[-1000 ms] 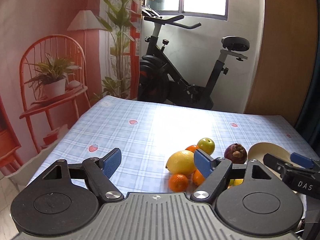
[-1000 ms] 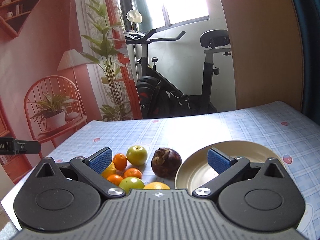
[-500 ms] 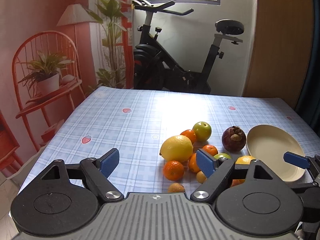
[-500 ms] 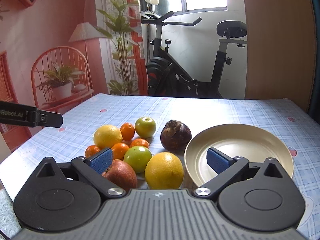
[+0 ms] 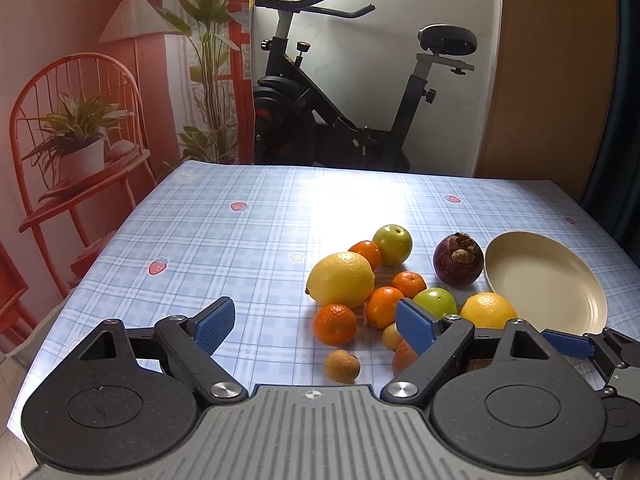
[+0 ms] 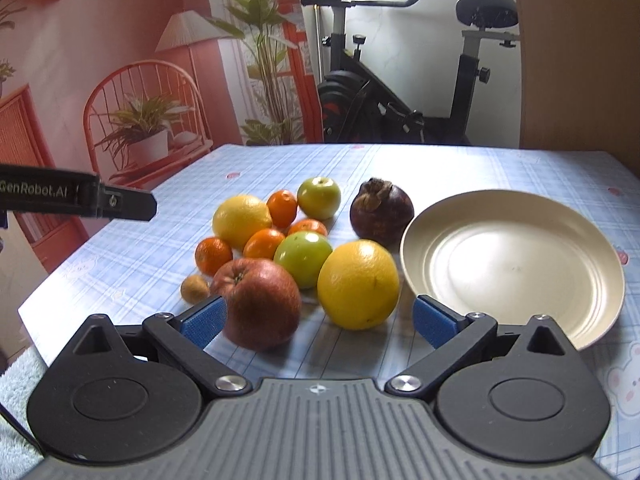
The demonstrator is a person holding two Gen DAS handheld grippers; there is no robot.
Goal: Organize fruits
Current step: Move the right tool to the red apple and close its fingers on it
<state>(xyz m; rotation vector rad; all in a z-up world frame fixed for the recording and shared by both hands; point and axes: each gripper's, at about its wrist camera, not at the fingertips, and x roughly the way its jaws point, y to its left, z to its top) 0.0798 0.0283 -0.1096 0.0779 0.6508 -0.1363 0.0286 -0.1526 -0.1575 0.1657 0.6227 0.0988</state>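
Observation:
A pile of fruit lies on the checked tablecloth: a lemon (image 5: 341, 279) (image 6: 241, 220), a green apple (image 5: 393, 244) (image 6: 319, 197), a dark mangosteen (image 5: 457, 258) (image 6: 381, 214), several mandarins (image 5: 335, 323), a second green apple (image 6: 303, 258), a large orange (image 6: 358, 284), a red apple (image 6: 257, 303) and a small brown fruit (image 5: 341, 366) (image 6: 194, 288). An empty cream plate (image 5: 546, 282) (image 6: 512, 264) sits right of the pile. My left gripper (image 5: 316, 326) is open and empty, above the pile's near left side. My right gripper (image 6: 319, 320) is open and empty, just before the red apple and orange.
An exercise bike (image 5: 360, 120) stands behind the table's far edge. An orange chair with a potted plant (image 5: 80, 152) is at the left. The tablecloth (image 5: 220, 240) lies bare left of the fruit. A wooden panel (image 5: 552, 80) stands at the back right.
Both grippers have risen and tilted down towards the table, so more of the fruit pile and plate shows. Both stay open and empty. The fruit has not moved.

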